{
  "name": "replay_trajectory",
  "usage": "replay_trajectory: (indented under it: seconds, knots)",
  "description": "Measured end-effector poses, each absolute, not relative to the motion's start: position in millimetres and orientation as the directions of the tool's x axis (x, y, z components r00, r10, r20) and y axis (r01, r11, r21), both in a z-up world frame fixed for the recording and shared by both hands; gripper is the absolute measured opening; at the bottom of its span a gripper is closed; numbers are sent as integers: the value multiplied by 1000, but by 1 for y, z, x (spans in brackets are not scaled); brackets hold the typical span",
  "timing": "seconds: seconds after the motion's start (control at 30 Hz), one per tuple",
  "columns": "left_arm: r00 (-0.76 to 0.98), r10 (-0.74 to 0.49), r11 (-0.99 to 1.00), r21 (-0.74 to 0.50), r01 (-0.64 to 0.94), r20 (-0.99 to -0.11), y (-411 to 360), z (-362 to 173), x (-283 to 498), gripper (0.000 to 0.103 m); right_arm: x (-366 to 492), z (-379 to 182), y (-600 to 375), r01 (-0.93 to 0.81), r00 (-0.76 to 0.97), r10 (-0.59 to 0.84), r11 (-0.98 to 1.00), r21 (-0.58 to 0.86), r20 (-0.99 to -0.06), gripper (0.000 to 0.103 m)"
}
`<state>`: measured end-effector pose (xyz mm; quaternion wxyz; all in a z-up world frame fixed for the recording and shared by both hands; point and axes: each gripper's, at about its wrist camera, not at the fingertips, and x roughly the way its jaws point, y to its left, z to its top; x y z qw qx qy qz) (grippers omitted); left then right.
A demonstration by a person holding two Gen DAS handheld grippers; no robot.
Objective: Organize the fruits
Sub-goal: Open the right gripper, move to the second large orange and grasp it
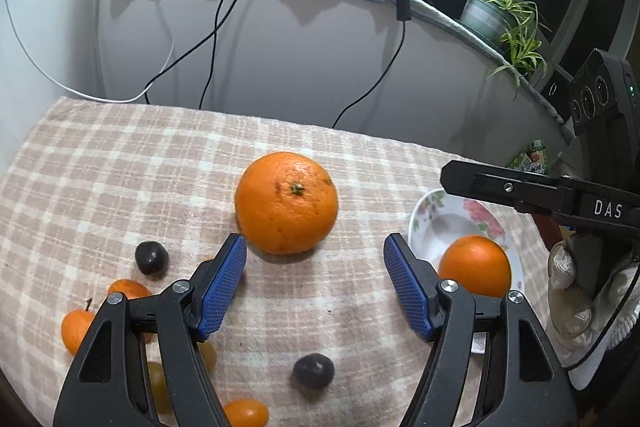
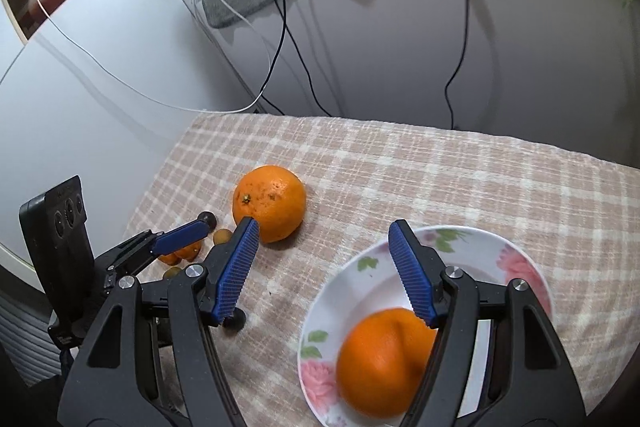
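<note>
A large orange (image 1: 286, 202) lies on the checked cloth (image 1: 120, 167), just beyond my open left gripper (image 1: 315, 247); it also shows in the right wrist view (image 2: 269, 207). A second orange (image 2: 384, 363) lies in the flowered plate (image 2: 516, 259), blurred, below my open and empty right gripper (image 2: 323, 231). That orange (image 1: 475, 265) and the plate (image 1: 430, 223) show at the right of the left wrist view. Small orange fruits (image 1: 77, 329) and dark plums (image 1: 151, 257) lie at the left.
Another dark plum (image 1: 313, 370) and a small orange fruit (image 1: 245, 413) lie between my left fingers. Cables (image 1: 216, 27) hang down the white wall behind the table. A potted plant (image 1: 496, 11) stands on the grey ledge at the right.
</note>
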<state>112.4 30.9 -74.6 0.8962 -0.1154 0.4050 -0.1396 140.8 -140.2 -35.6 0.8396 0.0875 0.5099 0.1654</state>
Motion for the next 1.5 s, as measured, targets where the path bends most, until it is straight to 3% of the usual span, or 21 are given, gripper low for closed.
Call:
replay_trajectory:
  seconds: [1.5]
  knots:
    - [561,-399,900,-426,90,-726,41,-111,159,71,215,-105,-63,-205,148,446,887,414,-883,70]
